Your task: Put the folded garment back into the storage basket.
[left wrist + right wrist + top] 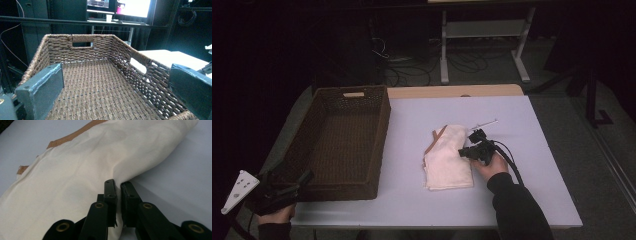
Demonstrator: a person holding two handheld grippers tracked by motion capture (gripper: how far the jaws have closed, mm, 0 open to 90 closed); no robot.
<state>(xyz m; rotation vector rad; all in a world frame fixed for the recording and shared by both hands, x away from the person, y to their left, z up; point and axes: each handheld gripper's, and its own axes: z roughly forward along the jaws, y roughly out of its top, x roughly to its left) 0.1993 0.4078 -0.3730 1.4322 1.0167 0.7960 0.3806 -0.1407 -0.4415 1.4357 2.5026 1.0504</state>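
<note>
A folded cream cloth point(446, 158) with a tan stripe along one edge lies on the white table point(412, 200), right of centre. My right gripper point(463, 152) is at the cloth's right edge, and in the right gripper view its jaws are shut on a pinch of the cloth point(75, 185) at that edge point(118, 185). My left gripper point(294, 180) is held at the near left corner of the brown wicker basket point(343, 140), its jaws wide open with nothing between them point(112, 90). The basket point(100, 62) looks empty.
A thin white stick-like object point(484, 123) lies on the table behind the right gripper. The basket has handle cutouts in its far wall point(82, 42) and right wall point(138, 65). A desk frame and cables point(462, 60) stand beyond the table.
</note>
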